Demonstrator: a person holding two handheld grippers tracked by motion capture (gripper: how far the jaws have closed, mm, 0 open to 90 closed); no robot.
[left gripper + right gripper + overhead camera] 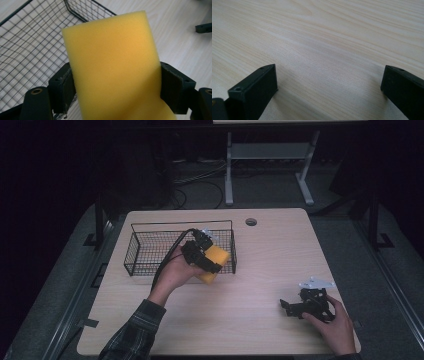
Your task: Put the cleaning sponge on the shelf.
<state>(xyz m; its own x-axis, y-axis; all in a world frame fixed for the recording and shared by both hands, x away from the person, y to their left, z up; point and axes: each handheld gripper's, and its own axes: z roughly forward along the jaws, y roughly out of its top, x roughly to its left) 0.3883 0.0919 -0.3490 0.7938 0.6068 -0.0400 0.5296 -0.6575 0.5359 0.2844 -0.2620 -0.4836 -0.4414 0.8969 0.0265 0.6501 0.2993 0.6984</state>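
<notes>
The wire basket (150, 251) is set at about ten o'clock on the table (260, 270), its top open and its floor bare of objects. Its near right corner is overhung by the yellow sponge (214, 263), which is clamped in the left gripper (202, 254). From three o'clock round to twelve the tabletop is left free, broken by the cable hole (251, 222) at twelve. At five o'clock the right gripper (305, 307) is rested, fingers (257, 87) spread over bare wood.
</notes>
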